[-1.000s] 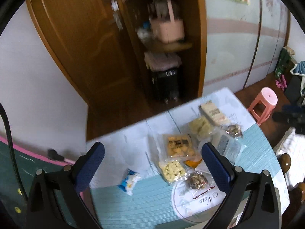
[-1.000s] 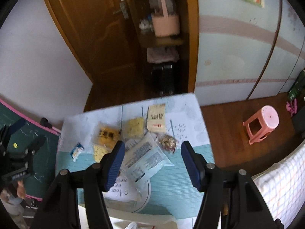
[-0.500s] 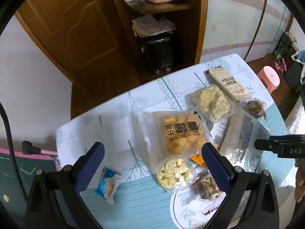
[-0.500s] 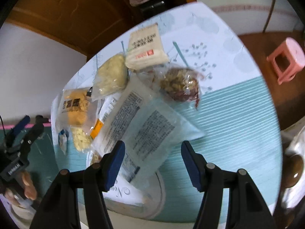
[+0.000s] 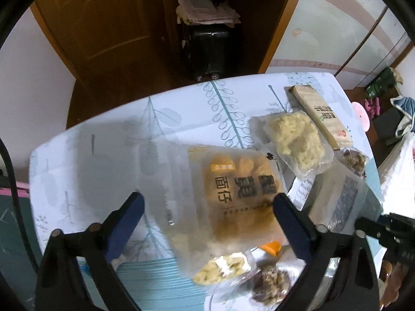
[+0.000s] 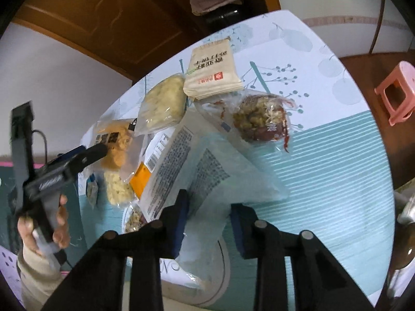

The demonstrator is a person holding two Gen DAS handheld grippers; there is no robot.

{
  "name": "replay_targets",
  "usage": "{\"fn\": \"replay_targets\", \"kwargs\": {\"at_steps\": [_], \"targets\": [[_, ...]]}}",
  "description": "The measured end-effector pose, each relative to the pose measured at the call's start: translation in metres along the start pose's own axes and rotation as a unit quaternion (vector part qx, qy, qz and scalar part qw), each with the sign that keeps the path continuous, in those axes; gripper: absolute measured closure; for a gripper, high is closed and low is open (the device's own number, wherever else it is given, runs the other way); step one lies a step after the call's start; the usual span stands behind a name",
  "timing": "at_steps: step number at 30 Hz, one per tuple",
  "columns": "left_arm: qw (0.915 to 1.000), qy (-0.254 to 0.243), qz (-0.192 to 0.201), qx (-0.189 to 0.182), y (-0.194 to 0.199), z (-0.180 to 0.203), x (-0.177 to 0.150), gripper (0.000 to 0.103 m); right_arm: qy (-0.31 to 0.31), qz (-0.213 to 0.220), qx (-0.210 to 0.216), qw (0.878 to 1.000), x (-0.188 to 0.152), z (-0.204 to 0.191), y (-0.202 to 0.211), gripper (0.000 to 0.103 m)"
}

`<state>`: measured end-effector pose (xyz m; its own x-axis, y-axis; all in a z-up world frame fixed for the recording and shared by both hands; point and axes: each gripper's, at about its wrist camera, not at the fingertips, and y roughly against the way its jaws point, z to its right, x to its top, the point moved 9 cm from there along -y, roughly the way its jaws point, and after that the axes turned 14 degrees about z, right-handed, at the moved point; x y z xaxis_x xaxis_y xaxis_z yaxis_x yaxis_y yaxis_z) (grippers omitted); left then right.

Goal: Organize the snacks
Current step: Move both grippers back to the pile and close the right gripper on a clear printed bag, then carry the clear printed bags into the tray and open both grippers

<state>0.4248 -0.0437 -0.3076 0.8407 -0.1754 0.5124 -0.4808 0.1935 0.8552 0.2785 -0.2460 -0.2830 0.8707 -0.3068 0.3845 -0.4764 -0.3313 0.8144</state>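
- Blue-padded left gripper point(image 5: 207, 212) pitched steeply down over the table point(image 5: 103, 140), jaws wide and just closing a little; orange-printed snack bag point(image 5: 241, 197) between the pads, no contact visible.
- Seen from the right wrist: left gripper point(image 6: 96, 150) held in a hand point(image 6: 44, 230) wrapped round the handle, pale sleeve point(image 6: 36, 277) below, fingertips reaching over the same orange bag point(image 6: 114, 145).
- Right gripper point(image 6: 207, 210) also angled steeply down, jaws partly closed and just narrowing; corner of the clear text-printed pouch point(image 6: 205, 178) between the pads, still a gap each side, not clamped.
- Snacks clustered mid-table: pale crumbly pack point(image 6: 163, 103) touching beige flat packet point(image 6: 212, 70); nut mix bag point(image 6: 262, 119) just right of the pouch, overlapping its edge.
- Smaller yellow-chunk bag point(image 5: 223, 269) and dark nut bag point(image 5: 272, 285) at the near edge, on a round white plate point(image 6: 223, 267).
- Pink stool point(image 6: 396, 96) on the floor, well apart from the table.
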Motion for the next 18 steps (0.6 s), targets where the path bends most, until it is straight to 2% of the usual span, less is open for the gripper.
{"fn": "replay_targets", "kwargs": {"at_steps": [1, 2, 4, 7, 13, 18], "targets": [[0.9999, 0.005, 0.005, -0.013, 0.000, 0.004, 0.000, 0.031, 0.003, 0.002, 0.000, 1.000, 0.000, 0.000, 0.001, 0.074], [0.9995, 0.011, 0.012, -0.026, 0.003, 0.009, 0.001, 0.039, 0.005, 0.005, 0.001, 1.000, 0.000, -0.002, 0.003, 0.075], [0.9994, -0.002, 0.035, -0.006, 0.012, 0.010, 0.007, 0.066, 0.012, 0.012, 0.002, 1.000, -0.002, -0.004, 0.010, 0.076], [0.9971, -0.016, 0.074, 0.005, 0.036, 0.015, 0.016, 0.087, 0.029, 0.028, 0.001, 0.999, 0.001, -0.005, 0.023, 0.079], [0.9933, -0.041, 0.104, 0.028, 0.090, 0.029, 0.015, 0.095, 0.056, 0.058, 0.000, 0.997, 0.006, -0.016, 0.055, 0.083], [0.9879, -0.054, 0.145, 0.004, 0.160, 0.050, 0.011, 0.097, 0.076, 0.100, 0.008, 0.992, 0.014, -0.036, 0.097, 0.084]]}}
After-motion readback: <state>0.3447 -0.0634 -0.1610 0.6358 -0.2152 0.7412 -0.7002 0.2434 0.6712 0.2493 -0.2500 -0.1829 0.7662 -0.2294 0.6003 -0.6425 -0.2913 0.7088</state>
